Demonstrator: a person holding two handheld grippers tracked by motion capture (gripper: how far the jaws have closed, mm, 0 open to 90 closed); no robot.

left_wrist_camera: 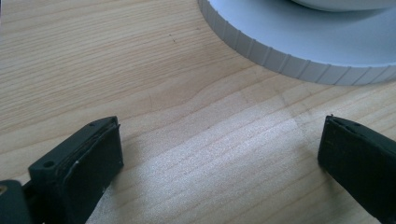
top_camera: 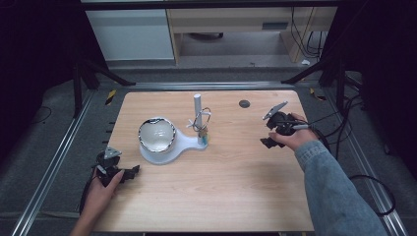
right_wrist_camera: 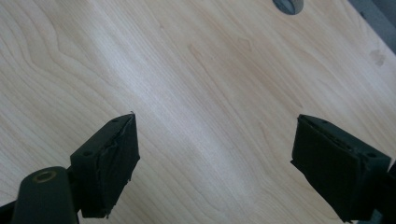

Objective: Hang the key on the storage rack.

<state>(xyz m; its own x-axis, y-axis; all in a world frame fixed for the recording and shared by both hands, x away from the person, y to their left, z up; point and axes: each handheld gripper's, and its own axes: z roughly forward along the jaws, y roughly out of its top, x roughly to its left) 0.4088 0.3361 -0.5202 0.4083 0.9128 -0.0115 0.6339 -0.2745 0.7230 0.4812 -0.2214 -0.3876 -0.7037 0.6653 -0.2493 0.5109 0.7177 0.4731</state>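
The left gripper (left_wrist_camera: 219, 158) has its two black jaws spread wide, with nothing but bare wood between them. Its pads (left_wrist_camera: 91, 175) hover low over the table (left_wrist_camera: 154, 79), and just ahead of them runs the ribbed rim of the white stand (left_wrist_camera: 299, 51). From the high view, this left gripper (top_camera: 129, 173) sits near the stand's front-left side, close to the table's near left corner, gripped by the person's left hand (top_camera: 101, 189).

The right gripper (right_wrist_camera: 215, 163) is likewise wide open and empty; only wood grain lies between its pads (right_wrist_camera: 112, 163). In the high view the right gripper (top_camera: 268, 142) is well apart from the stand, off to its right, held by the right hand (top_camera: 290, 135) with a denim sleeve (top_camera: 329, 187) behind it. A dark round hole (top_camera: 244, 103) in the tabletop lies beyond it, and the same hole (right_wrist_camera: 288, 4) peeks in at the top edge of the right gripper view.

The stand (top_camera: 172, 145) lies near the middle of the table. A bowl (top_camera: 157, 134) with a white inside and a shiny rim rests on its wide round end. On its narrow end, to the bowl's right, an upright white post (top_camera: 197, 110) rises, with a thin wire ring (top_camera: 202, 119) hanging against it and something small and coloured at its foot, too small to make out.
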